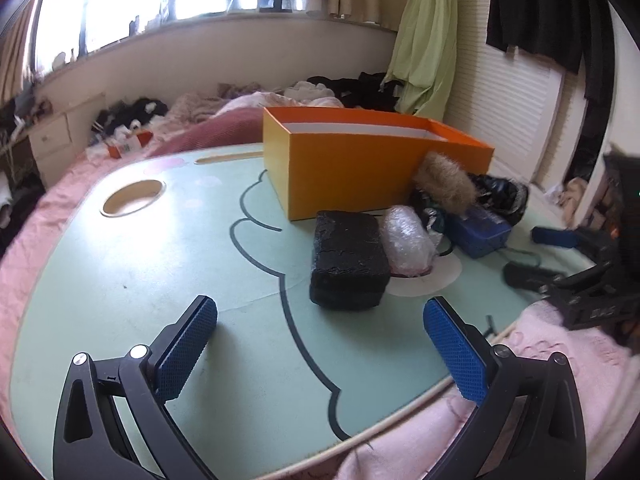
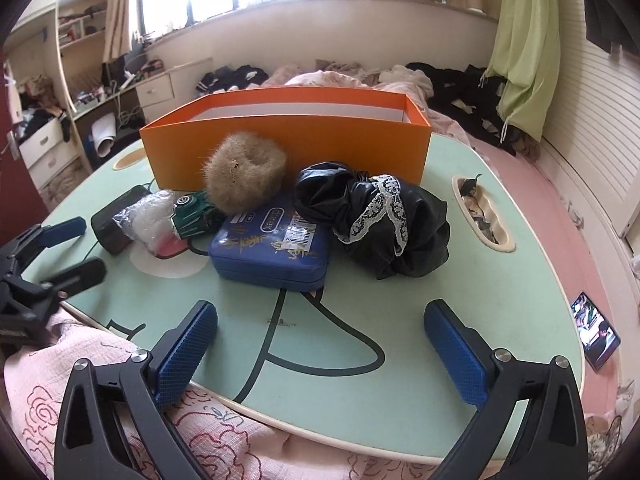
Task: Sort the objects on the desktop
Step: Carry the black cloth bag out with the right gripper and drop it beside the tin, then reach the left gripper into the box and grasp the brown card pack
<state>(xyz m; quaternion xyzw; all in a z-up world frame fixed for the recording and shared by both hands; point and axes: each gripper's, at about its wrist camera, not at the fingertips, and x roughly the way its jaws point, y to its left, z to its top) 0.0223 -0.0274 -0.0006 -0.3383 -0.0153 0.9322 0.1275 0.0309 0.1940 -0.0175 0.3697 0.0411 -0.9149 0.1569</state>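
The green table (image 2: pixel 460 280) sits on a bed, and at its far side stands the open orange box (image 2: pixel 288 136), which looks like the place the loose things belong; its inside floor is hidden by its front wall, so what it already holds cannot be told.

In front of it lies the clutter. The black bundle with lace trim (image 2: pixel 384 216) is soft and glossy; it would likely crumple and slip, so a pinch deep into a fold seems safest. The blue case (image 2: pixel 272 248) lies flat and looks stiff and smooth; taking it across its narrow sides would probably hold better than by the lid. The black block (image 1: pixel 348 264) looks rigid and fairly heavy, graspable across its short width. The furry brown puff (image 2: pixel 244 168) rests on the case against the box, light and squashy. The bubble-wrapped lump (image 1: pixel 408 240) hides whatever it holds, and the small green item (image 2: pixel 192 212) beside it is half covered and hard to identify.

The right gripper (image 2: pixel 320 354) hovers over the near edge, fingers spread wide and empty. The left gripper (image 1: pixel 320 354) is likewise spread and empty.
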